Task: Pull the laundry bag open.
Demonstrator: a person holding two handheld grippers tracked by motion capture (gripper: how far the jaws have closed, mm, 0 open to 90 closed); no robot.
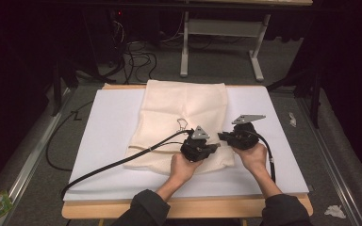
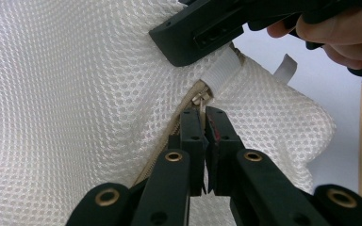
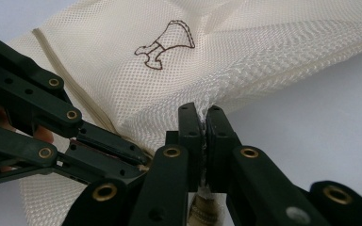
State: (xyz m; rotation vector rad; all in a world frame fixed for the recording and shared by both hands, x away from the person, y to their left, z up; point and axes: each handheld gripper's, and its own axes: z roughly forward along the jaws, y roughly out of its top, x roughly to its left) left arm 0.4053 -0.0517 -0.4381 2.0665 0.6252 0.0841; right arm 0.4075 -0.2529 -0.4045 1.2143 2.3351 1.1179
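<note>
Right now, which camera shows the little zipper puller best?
The left gripper view. There the metal zipper pull sits close up, pinched between the left gripper jaws on the mesh bag. The right gripper view shows the zipper line but the left gripper's jaws cover the pull. In the high view it is too small to tell.

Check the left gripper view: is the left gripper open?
No, the left gripper is shut on the zipper pull of the mesh bag.

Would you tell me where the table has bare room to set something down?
Free: the white sheet left of the mesh bag, crossed low by the cable, and the strip right of the bag. Crowded: the bag's near corner, where the left gripper and right gripper meet.
</note>
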